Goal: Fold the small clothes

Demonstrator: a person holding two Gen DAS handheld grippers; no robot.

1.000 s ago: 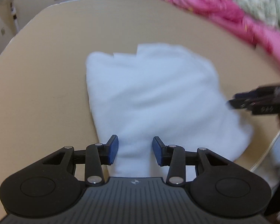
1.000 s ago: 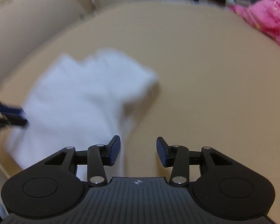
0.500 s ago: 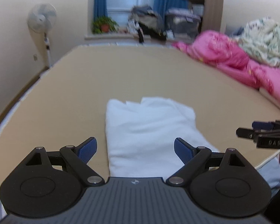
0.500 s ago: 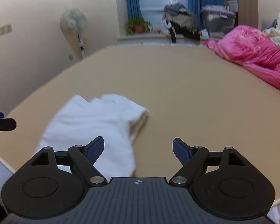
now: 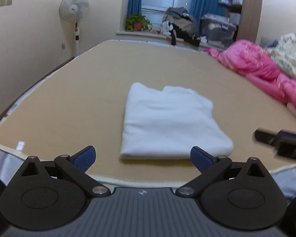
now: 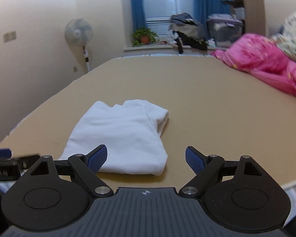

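Observation:
A white garment (image 5: 167, 122) lies folded into a flat rectangle on the tan mattress (image 5: 69, 102), near its front edge. It also shows in the right wrist view (image 6: 120, 136). My left gripper (image 5: 143, 158) is open and empty, held back from the garment's near edge. My right gripper (image 6: 146, 160) is open and empty, just off the garment's near right corner. The right gripper's tip shows at the right of the left wrist view (image 5: 280, 140); the left gripper's tip shows at the left of the right wrist view (image 6: 9, 160).
A pink quilt (image 5: 262, 69) and a patterned blanket (image 5: 290, 53) are heaped along the mattress's right side. A standing fan (image 5: 75, 13) is by the left wall. A potted plant (image 5: 137, 22) and piled bags and bins (image 5: 199, 29) sit by the window.
Both grippers opened wide and pulled back and up from the garment. The garment now lies still and folded on the mattress.

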